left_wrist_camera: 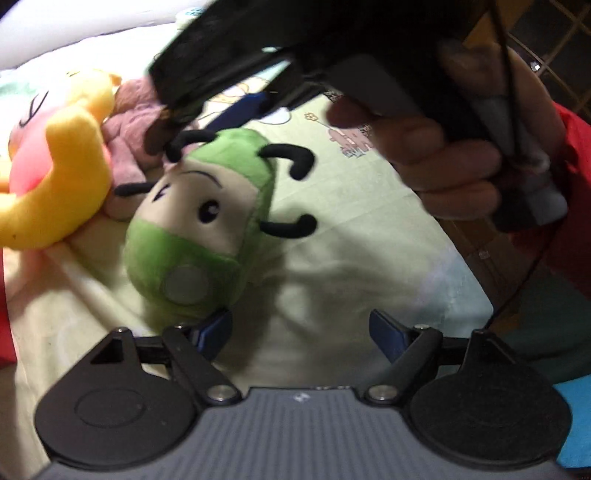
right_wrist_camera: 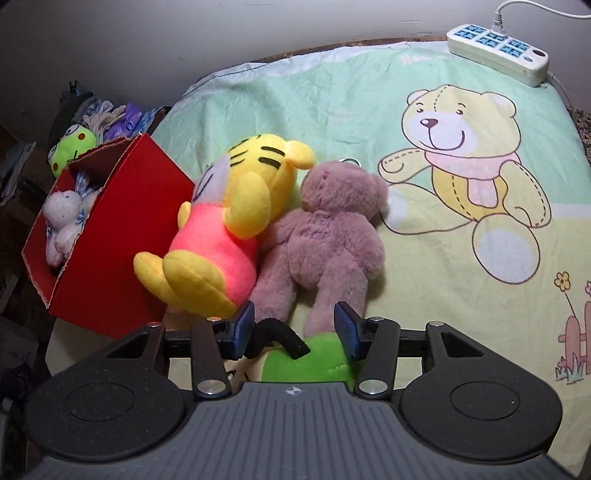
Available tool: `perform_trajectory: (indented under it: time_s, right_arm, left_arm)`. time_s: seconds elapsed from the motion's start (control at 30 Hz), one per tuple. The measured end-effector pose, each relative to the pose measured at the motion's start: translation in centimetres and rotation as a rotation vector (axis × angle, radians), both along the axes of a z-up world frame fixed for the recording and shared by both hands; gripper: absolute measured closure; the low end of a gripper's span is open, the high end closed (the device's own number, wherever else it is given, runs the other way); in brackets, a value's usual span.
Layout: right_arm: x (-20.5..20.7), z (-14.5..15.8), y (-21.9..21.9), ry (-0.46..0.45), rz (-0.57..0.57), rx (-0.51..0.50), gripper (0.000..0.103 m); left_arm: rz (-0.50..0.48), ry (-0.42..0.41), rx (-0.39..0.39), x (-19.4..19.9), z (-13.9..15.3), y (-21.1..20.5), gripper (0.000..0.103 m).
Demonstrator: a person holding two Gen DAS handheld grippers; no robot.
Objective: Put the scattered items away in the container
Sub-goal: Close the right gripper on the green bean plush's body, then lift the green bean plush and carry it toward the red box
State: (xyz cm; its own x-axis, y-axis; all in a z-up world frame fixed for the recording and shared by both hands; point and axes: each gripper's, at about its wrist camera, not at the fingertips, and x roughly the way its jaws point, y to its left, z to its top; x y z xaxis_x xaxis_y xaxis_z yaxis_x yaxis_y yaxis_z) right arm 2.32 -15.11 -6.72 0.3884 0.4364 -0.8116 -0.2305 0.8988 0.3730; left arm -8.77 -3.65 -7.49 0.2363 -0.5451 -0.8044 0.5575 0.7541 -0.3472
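Setting: a bed covered by a pale green and yellow sheet (right_wrist_camera: 332, 103) printed with a cartoon bear (right_wrist_camera: 469, 162), flowers and a fence. A white power strip (right_wrist_camera: 498, 48) lies at its far edge against a plain grey wall (right_wrist_camera: 258, 26). Dim clutter fills the left side.

We find open bedsheet (right_wrist_camera: 332, 110) to the right of the mauve bear (right_wrist_camera: 332, 229), clear up to the power strip (right_wrist_camera: 496, 48) at the far edge. On the left the yellow tiger (right_wrist_camera: 229, 221) leans against the red box (right_wrist_camera: 110, 266), crowding its mouth. The green plush (left_wrist_camera: 199, 229) lies just under the right tool (right_wrist_camera: 295, 325), blocking the left tool (left_wrist_camera: 299, 332).
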Motion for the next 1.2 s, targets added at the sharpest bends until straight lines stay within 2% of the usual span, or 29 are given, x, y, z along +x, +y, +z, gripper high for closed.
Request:
perform_trajectory:
  time_s: [0.1,0.2,0.3,0.43,0.5,0.6,0.7,0.77,0.9,0.97,1.13,1.2]
  right_arm:
    - [-1.5,-0.2,-2.0,0.053,-0.015,0.007,0.051]
    - [-3.5,-0.7,-4.4,0.120,-0.057,0.089,0.051]
    - [-5.6,-1.7,-6.0,0.190,-0.121,0.206,0.050]
    - [-8.6,-2.6,-6.5,0.233,-0.187,0.314,0.048]
    - [-9.7,-2.8,-6.7,0.243,-0.230,0.365,0.044]
    - [-10.4,-3.2,-6.9,0.279,-0.261,0.436,0.040]
    - [-10.5,-3.1,-7.5,0.245,-0.286,0.447,0.041]
    - [-10.1,-3.0,-7.7,0.211,-0.283,0.431,0.041]
    - [-9.1,-3.2,-6.8,0.143,-0.225,0.300,0.041]
    - [-8.4,-3.4,-6.5,0.115,-0.190,0.285,0.041]
    - [-7.4,-4.9,-6.8,0.208,-0.173,0.399,0.040]
    - [-7.7,-5.1,-6.6,0.230,-0.155,0.426,0.040]
  left_arm:
    - [0.058,-0.009,-0.008,0.2,0.4,1.3,0.021]
    - [0.099,-0.027,-0.021,0.4,1.0,2.5,0.021]
    - [0.113,-0.023,-0.041,0.9,1.4,2.9,0.021]
    - [0.127,-0.046,-0.024,1.2,1.3,2.3,0.020]
    - [0.111,-0.037,-0.022,1.6,1.1,1.9,0.018]
    - [0.087,-0.070,-0.013,1.1,1.4,2.0,0.018]
    - [0.068,-0.072,-0.020,0.5,1.6,2.6,0.018]
    - [0.076,-0.043,-0.041,0.1,1.5,3.1,0.018]
    - [0.089,0.018,-0.058,-0.5,0.8,2.7,0.018]
    - [0.096,0.032,-0.071,-0.6,0.7,2.5,0.017]
    - [0.141,0.053,-0.064,-0.5,0.1,2.3,0.014]
    - [0.164,0.077,-0.092,-0.3,-0.1,2.9,0.014]
